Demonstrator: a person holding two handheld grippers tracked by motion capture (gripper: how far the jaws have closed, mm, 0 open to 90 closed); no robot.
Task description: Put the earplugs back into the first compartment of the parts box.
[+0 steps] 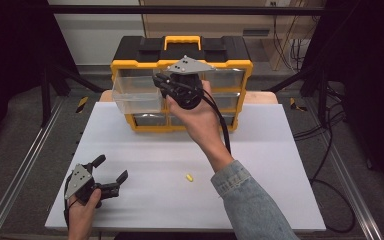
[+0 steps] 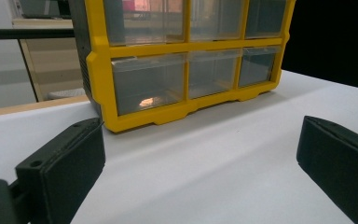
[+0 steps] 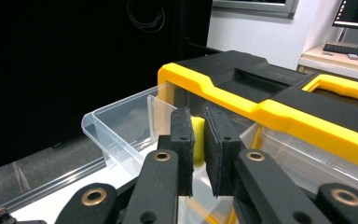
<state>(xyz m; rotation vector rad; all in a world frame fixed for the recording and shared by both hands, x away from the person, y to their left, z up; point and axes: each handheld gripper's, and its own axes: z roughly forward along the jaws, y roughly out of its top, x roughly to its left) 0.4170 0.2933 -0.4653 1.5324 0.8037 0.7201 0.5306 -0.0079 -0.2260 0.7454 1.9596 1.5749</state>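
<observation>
Presently the small yellow plastic piece (image 3: 197,140) is sitting pinched between the two black jaws of the right gripper (image 3: 198,149), which are clenching it from both sides; it is hanging just above the pulled-out clear plastic drawer (image 3: 121,128) at the top left of the yellow-and-black drawer organiser (image 1: 182,90). Judging by this, the drop is about to happen but is not yet done: the piece is still held and the part of the drawer in view is looking empty. A second small yellow piece (image 1: 189,177) is lying on the white table board (image 1: 260,165), near the denim sleeve (image 1: 250,200), apart from both tools, so at least one more pick is probably waiting. The left gripper (image 1: 111,172) is resting low at the board's near left corner, jaws spread wide and grasping nothing. The right gripper view is giving the clamped piece and the drawer wall beside it; from the high view the right gripper (image 1: 161,84) itself is covering the piece, but the loose one on the board is plain. The left gripper view is facing the organiser's lower closed drawers (image 2: 186,74) across bare board.
</observation>
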